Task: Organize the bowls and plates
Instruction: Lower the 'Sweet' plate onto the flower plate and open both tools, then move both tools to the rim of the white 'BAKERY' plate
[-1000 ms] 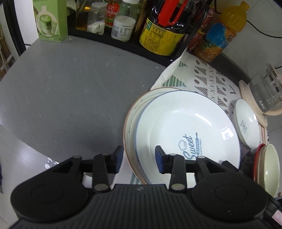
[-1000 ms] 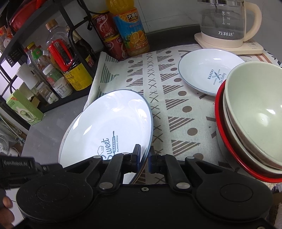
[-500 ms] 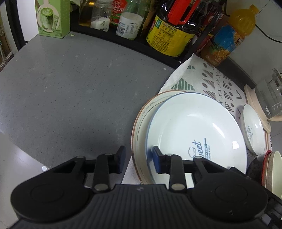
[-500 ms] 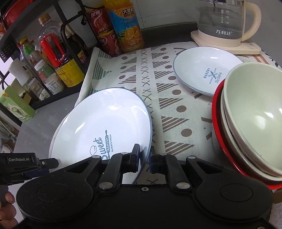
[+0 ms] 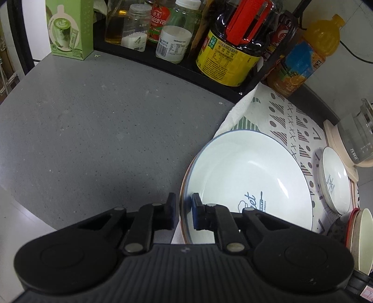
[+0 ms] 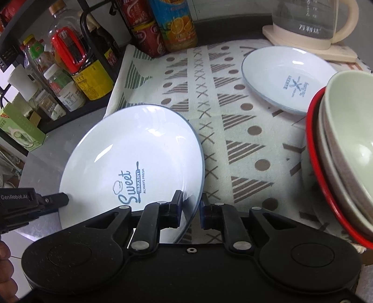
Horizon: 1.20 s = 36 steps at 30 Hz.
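I find the large plate [image 6: 130, 158] being seated on a brown-rimmed plate [image 5: 185, 177] at the left edge of the patterned cloth [image 6: 233, 130], where cloth meets bare grey tabletop [image 5: 93, 130]. My right tool [image 6: 190, 209] straddles the plate's near right rim; its jaws stand slightly apart with the rim between them, and I cannot tell whether they bear on it. My left tool [image 5: 183, 211] straddles the near left rim of the stack, one finger outside, one inside, also with a gap showing. I judge the stacking step nearly complete; the next move calls for opening both tools fully and drawing back level, without dragging the plate off centre. Just right of the right tool, near the cloth's right edge, nested bowls [image 6: 345, 149] sit in a red-rimmed one. Further back lies a small plate [image 6: 286, 77], the likely next item. A kettle [image 6: 312, 18] and bottles [image 6: 172, 23] stand along the far edge.
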Tool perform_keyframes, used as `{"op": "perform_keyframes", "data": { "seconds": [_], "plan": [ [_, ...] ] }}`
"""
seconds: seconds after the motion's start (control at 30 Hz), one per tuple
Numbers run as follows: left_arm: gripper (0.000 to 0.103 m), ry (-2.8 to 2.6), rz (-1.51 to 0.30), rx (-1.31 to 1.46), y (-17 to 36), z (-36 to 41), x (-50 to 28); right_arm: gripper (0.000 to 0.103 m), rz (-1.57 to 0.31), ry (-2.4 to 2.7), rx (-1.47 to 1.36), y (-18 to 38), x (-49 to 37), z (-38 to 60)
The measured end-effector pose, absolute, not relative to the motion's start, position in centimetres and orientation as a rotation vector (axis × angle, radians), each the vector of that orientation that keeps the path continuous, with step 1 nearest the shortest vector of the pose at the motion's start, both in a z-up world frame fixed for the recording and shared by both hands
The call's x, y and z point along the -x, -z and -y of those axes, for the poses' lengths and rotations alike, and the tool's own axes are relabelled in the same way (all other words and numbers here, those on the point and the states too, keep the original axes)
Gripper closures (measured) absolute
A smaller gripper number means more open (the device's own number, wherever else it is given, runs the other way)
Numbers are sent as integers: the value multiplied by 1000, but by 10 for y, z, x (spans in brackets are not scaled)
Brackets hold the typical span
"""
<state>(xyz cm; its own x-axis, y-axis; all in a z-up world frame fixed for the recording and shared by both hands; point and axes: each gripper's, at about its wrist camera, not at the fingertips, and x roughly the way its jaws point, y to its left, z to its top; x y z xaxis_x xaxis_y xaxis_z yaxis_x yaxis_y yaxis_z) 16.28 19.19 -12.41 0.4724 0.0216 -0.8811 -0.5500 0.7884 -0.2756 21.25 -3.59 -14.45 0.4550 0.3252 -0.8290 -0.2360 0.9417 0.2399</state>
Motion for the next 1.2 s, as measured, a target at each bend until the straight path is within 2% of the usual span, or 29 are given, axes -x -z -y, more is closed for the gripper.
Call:
{"op": "perform_keyframes", "data": {
  "seconds": [0.13, 0.23, 0.27, 0.33, 0.4, 0.47, 0.63, 0.7, 0.83, 0.87, 1.07, 1.2],
  "plan": [
    [87, -387, -1041, 566, 119, -194, -167, 85, -1053, -342, -103, 144, -214, 37],
    [84, -373, -1037, 567, 110, -195, -171, 80, -1027, -349, -104, 134, -215, 37],
    [79, -368, -1038, 565, 106, -195, -173, 77, -1019, -354, -106, 131, -215, 37],
    [69, -358, -1027, 550, 99, -193, -178, 71, -998, -368, -113, 126, -215, 38],
    [55, -345, -1004, 536, 91, -190, -182, 59, -974, -378, -118, 119, -215, 38],
    [49, -336, -992, 527, 84, -188, -187, 52, -946, -386, -122, 111, -216, 38],
    [40, -304, -980, 511, 74, -182, -204, 36, -875, -392, -122, 92, -223, 39],
    [33, -286, -985, 502, 72, -179, -211, 25, -853, -386, -125, 85, -226, 41],
    [21, -242, -985, 477, 68, -174, -224, 17, -814, -372, -140, 74, -233, 45],
    [19, -232, -987, 470, 68, -173, -228, 12, -809, -362, -143, 72, -235, 46],
    [16, -154, -1012, 422, 66, -164, -255, 0, -791, -295, -163, 66, -246, 53],
    [16, -95, -1011, 398, 63, -158, -272, 0, -782, -248, -185, 61, -252, 60]
  ]
}}
